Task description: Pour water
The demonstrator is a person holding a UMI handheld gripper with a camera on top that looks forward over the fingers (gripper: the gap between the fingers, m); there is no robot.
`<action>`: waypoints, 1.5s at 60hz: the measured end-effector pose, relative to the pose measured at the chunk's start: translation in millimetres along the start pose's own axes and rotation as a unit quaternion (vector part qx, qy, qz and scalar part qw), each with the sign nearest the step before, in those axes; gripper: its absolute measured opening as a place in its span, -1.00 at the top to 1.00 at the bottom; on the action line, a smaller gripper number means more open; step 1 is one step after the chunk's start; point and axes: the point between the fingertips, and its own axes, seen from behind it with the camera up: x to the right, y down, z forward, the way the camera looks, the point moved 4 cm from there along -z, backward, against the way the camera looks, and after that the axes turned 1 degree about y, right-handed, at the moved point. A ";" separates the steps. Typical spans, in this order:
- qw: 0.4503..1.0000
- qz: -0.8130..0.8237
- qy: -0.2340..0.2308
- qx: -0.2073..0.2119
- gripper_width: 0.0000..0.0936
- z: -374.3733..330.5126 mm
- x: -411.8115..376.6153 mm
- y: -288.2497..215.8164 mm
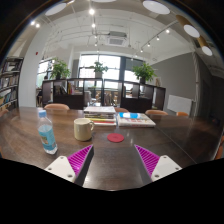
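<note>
A clear water bottle [47, 133] with a blue cap and blue label stands upright on the dark wooden table [110, 160], ahead and to the left of my fingers. A cream mug [83, 129] stands just right of it. A small red coaster [116, 138] lies on the table beyond the fingers, near the middle. My gripper [113, 160] is open and empty, low over the table, with the pink pads [81, 158] spread wide and bare wood between them.
A stack of books [99, 115] and a green-covered book [135, 119] lie further back on the table. Chairs [57, 106] stand at the far side. Planters, a bookshelf and large windows are beyond.
</note>
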 end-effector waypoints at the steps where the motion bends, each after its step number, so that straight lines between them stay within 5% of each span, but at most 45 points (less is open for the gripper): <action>1: 1.000 -0.003 -0.005 0.000 -0.75 -0.4 -2.7 0.4; 24: 0.992 0.005 -0.124 0.022 -0.75 -1.9 -186.8 19.8; 46: 0.988 0.021 -0.147 0.052 -0.71 70.8 -268.5 -3.5; 53: 0.985 0.028 -0.162 0.056 -0.57 86.6 -279.1 -5.7; 60: 0.989 0.011 -0.134 0.065 0.01 96.2 -274.5 -9.5; 71: 0.985 0.013 -0.156 0.073 0.35 95.0 -276.8 -11.4; 90: 0.986 0.046 -0.147 0.069 0.40 112.5 -278.3 -16.6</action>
